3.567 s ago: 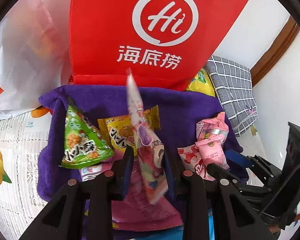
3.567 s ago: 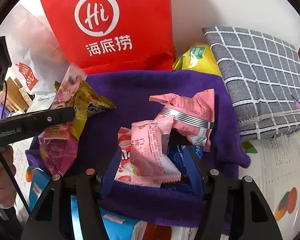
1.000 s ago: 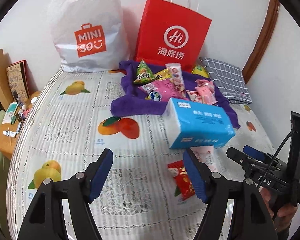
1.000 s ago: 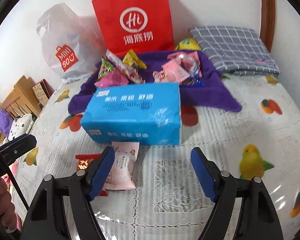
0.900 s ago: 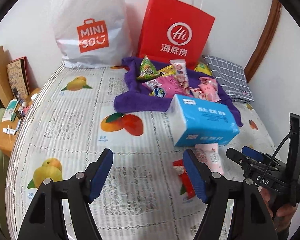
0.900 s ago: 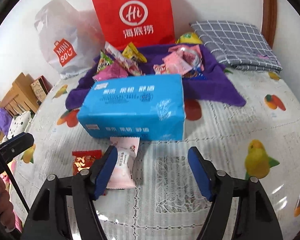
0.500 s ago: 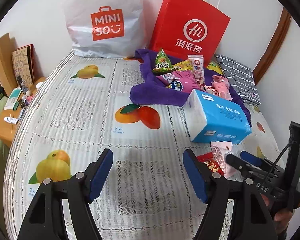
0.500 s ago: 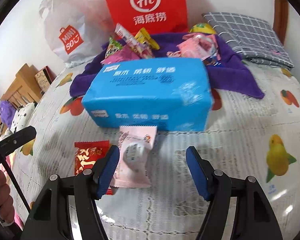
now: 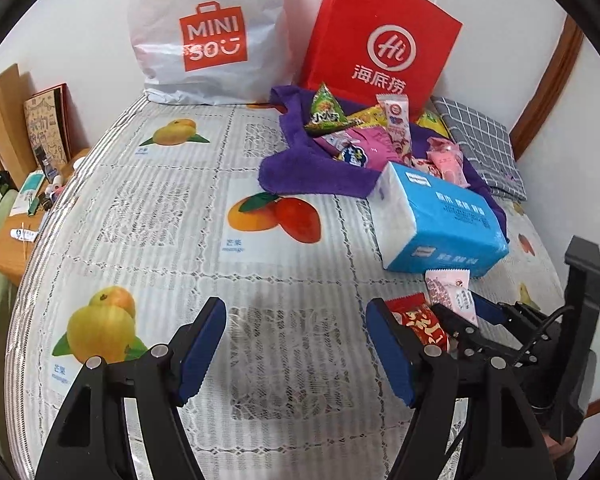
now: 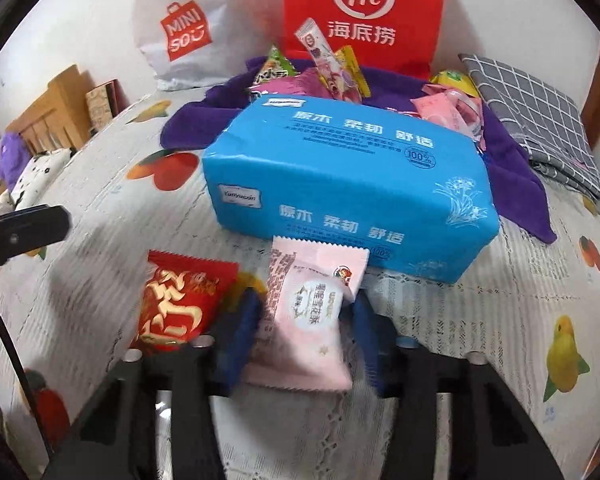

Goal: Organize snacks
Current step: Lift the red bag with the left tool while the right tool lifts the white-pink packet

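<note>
Right gripper (image 10: pixel 304 338) blurred, jaws straddling pink packet (image 10: pixel 306 316), grip unclear. Left gripper (image 9: pixel 296 344) open, empty. Snacks (image 9: pixel 364 136) heaped on purple towel (image 9: pixel 312 172).

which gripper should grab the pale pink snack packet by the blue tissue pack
Right. The right gripper already has its fingers on either side of the pale pink packet, nearly closed. The left gripper hangs open over bare tablecloth, away from it.
</note>
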`<state>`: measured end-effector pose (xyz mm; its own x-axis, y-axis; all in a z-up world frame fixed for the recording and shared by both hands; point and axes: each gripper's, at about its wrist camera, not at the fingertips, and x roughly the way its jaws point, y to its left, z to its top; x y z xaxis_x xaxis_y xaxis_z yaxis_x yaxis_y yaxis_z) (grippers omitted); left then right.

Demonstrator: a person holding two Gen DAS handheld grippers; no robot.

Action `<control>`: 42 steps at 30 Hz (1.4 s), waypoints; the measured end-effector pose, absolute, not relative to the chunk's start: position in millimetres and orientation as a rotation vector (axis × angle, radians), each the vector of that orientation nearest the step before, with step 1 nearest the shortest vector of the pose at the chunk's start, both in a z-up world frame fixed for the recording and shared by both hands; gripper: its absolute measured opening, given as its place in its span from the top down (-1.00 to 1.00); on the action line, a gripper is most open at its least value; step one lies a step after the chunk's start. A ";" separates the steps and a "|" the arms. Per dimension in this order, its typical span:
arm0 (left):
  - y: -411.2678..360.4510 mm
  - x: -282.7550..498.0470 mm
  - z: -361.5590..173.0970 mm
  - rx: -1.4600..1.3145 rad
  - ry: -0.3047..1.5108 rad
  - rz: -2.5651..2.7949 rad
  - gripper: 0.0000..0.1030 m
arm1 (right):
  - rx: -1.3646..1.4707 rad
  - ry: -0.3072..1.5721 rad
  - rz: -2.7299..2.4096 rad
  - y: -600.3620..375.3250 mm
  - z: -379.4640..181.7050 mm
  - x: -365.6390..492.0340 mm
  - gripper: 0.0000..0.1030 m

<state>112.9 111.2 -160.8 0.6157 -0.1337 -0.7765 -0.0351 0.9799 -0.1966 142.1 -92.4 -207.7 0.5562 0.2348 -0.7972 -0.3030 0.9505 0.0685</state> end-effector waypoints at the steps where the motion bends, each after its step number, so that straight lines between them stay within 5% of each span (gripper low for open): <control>1: 108.8 113.0 -161.5 -0.197 0.910 -0.056 -0.37 | -0.069 0.928 0.321 -94.8 -206.7 141.7 0.30; 17: 71.8 117.0 -192.5 -0.214 0.989 -0.100 -0.37 | -0.001 0.890 0.096 -211.9 -207.9 131.1 0.31; 42: 42.7 124.2 -194.7 -0.200 0.998 -0.169 -0.46 | 0.041 0.897 0.116 -224.5 -216.1 131.2 0.24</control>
